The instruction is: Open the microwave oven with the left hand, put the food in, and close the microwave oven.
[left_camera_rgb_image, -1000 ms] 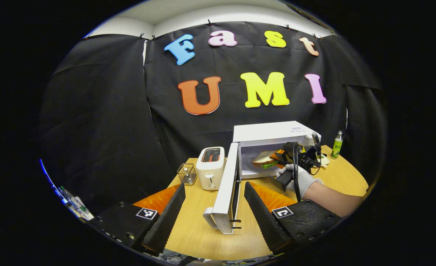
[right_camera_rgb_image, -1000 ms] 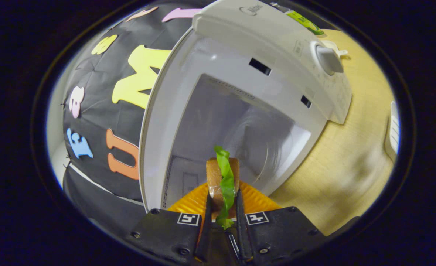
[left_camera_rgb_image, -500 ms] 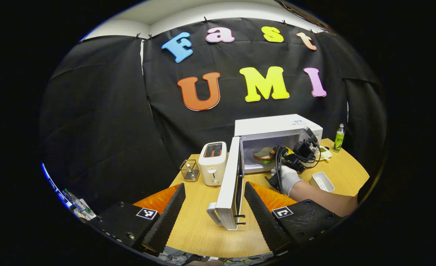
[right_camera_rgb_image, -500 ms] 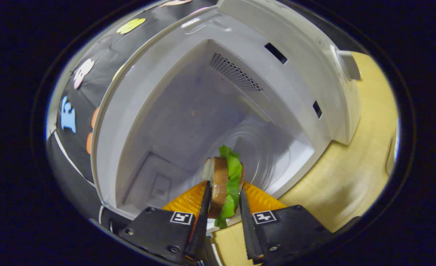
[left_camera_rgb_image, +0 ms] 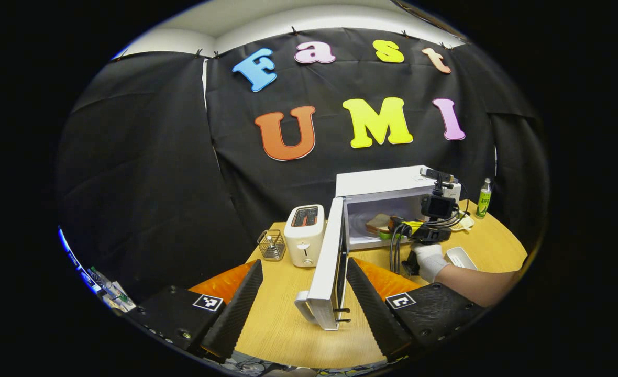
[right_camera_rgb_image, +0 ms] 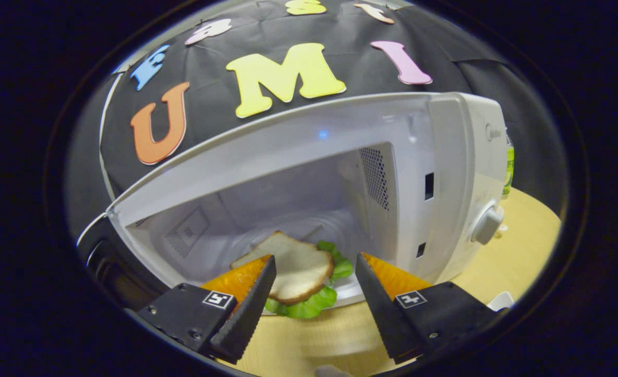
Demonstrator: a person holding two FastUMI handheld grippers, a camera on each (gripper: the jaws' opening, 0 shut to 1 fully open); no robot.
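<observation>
1. I see the microwave [right_camera_rgb_image: 461, 173] with its door [left_camera_rgb_image: 327, 262] swung wide open; the sandwich [right_camera_rgb_image: 298, 272] lies flat inside on the floor of the cavity, bread on top and lettuce sticking out underneath.
2. My right gripper [right_camera_rgb_image: 314, 283] has its fingers spread wide, one on either side of the sandwich, not pressing on it. In the left gripper view it sits at the microwave's mouth, held by a gloved hand [left_camera_rgb_image: 428, 260].
3. My left gripper [left_camera_rgb_image: 305, 293] is also spread wide, holding nothing, with the door's edge between its fingers farther off.
4. Count: one microwave, one sandwich, one toaster [left_camera_rgb_image: 304, 235], one wire basket [left_camera_rgb_image: 271, 245], one green bottle [left_camera_rgb_image: 483, 198], one small white tray [left_camera_rgb_image: 461, 257].
5. All stand on a light wooden table [left_camera_rgb_image: 283, 324]; black cloth walls the booth behind.
</observation>
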